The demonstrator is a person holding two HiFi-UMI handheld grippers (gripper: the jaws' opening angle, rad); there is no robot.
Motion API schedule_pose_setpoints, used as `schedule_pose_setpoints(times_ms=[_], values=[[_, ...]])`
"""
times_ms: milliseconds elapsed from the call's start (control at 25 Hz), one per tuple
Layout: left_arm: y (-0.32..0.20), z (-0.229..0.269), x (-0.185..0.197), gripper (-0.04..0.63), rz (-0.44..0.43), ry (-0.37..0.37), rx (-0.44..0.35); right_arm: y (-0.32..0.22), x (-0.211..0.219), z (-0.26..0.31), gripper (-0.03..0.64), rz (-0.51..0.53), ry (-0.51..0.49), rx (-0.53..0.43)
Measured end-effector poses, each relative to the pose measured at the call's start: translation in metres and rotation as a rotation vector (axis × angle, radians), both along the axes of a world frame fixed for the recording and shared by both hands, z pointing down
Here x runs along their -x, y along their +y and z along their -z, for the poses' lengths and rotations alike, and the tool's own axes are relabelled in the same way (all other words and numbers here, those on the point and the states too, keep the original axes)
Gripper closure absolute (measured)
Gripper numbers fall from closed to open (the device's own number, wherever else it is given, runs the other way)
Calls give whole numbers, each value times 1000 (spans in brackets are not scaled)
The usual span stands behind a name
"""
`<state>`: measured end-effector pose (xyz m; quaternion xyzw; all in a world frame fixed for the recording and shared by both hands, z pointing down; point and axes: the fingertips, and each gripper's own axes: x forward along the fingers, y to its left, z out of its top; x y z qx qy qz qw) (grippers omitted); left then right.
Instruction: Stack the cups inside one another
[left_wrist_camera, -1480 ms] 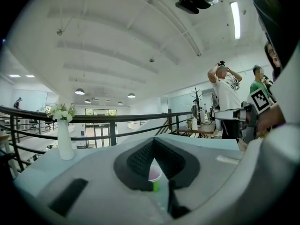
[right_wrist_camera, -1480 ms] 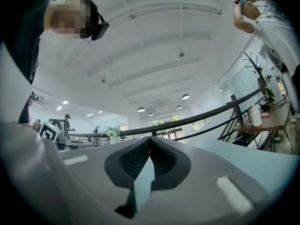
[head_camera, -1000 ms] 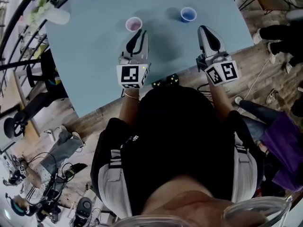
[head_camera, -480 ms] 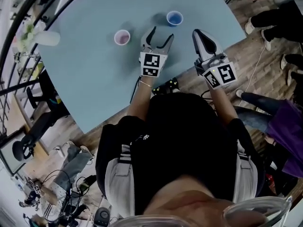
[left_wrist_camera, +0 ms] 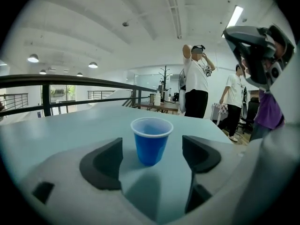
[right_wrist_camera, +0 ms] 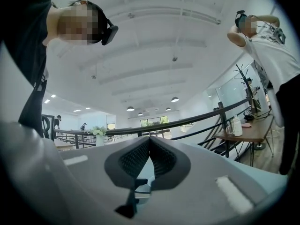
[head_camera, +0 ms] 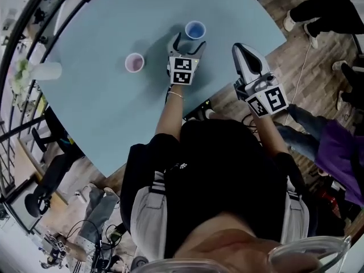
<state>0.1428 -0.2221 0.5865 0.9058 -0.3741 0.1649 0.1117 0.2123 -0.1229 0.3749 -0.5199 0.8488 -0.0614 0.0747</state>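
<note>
Spreading wider, the fingers point(left_wrist_camera: 105, 165) of the left gripper point(head_camera: 187, 43) flank a small blue cup point(left_wrist_camera: 151, 142) without touching it. The cup stands upright near the right edge of the tabletop point(head_camera: 102, 21). The pink cup point(head_camera: 135, 62) sits well apart, toward the middle. On the right gripper point(right_wrist_camera: 149, 146) the fingers are pressed together, empty. Both cups look thin, light and easily crushed or tipped, so a gentle hold across the mid-wall seems best.

Left gripper point(head_camera: 187, 41) outstretched, jaws opening, blue cup point(head_camera: 195, 30) between, untouched; right gripper point(head_camera: 243, 51) jaws together, empty.
</note>
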Motion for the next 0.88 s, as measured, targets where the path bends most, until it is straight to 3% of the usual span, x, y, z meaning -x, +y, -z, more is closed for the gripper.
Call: schedule_pose_setpoints(times_ms=[400,560,680,880], values=[[-21,-10,-18,201,5,-17,22,1,-17,1,615,-39,6,20],[-25,-9,-24,228,0,-19,19,6,-21,-2,615,-55,7,37],[-29,-12,-22,296,10,-24,2,7,-26,-3,615,-65,9,41],[-24,6,-16,302,35,-8,-30,9,-29,-3,615,-57,3,42]])
